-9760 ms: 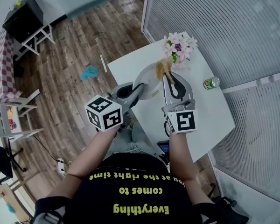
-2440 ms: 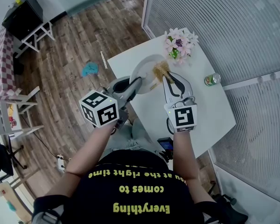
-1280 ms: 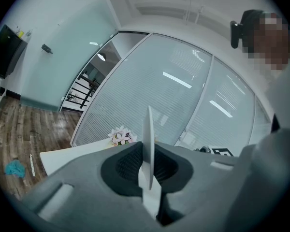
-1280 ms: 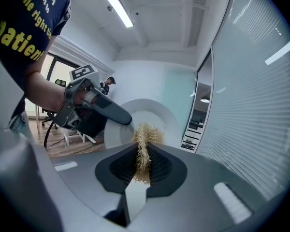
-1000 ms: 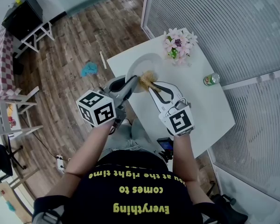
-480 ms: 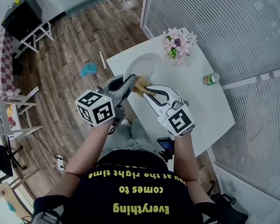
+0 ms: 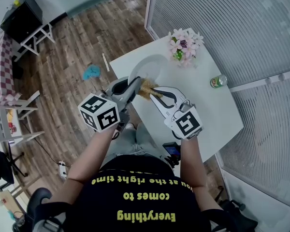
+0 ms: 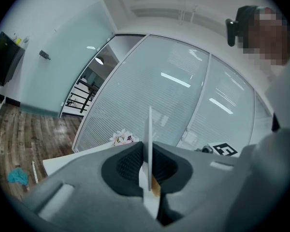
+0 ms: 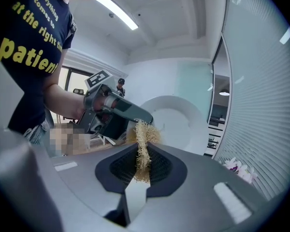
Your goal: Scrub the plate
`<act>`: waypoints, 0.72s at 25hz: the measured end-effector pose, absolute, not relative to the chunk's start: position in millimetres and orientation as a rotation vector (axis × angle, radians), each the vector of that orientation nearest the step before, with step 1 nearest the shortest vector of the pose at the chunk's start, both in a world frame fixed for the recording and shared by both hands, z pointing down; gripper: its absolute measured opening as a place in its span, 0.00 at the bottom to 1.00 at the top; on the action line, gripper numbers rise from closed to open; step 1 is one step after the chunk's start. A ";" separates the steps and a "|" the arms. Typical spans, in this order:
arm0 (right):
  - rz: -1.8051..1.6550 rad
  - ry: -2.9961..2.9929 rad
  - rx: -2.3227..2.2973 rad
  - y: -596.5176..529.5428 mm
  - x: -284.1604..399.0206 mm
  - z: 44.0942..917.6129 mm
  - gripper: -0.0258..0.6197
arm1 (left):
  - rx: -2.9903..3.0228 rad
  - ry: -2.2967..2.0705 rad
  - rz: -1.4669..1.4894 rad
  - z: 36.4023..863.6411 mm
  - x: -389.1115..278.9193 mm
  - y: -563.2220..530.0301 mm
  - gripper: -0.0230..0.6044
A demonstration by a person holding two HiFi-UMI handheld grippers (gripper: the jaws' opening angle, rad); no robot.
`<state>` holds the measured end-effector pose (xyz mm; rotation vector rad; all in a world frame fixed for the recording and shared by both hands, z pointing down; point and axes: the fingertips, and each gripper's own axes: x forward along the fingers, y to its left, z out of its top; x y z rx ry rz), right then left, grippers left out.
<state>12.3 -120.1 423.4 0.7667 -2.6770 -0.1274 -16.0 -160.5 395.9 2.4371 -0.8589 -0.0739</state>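
Observation:
A white plate is tipped up on edge over the table's near-left corner. My left gripper is shut on its near rim. In the left gripper view the plate shows as a thin white edge clamped in my left gripper. My right gripper is shut on a tan fibrous scrubber, which touches the plate next to the left jaws. In the right gripper view the scrubber stands up out of my right gripper, with the plate's face just beyond it.
The white table carries a bunch of pink and white flowers at its far edge and a green can at the right. A blue cloth lies on the wooden floor to the left. A slatted glass wall stands behind.
The plate has shifted left and tipped further up on edge. The scrubber has slid from the plate's far rim to its near rim beside the left jaws.

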 end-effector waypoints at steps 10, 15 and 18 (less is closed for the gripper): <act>-0.133 -2.597 0.925 -136.8 29.7 427.1 0.09 | 2.436 -0.848 -0.067 395.9 -16.5 -162.1 0.07; -0.124 -2.558 0.995 -145.0 39.3 429.4 0.09 | 2.428 -0.840 -0.073 396.8 -17.0 -163.2 0.07; -0.107 -2.530 1.045 -150.5 47.3 430.9 0.09 | 2.425 -0.835 -0.077 397.3 -16.5 -163.6 0.07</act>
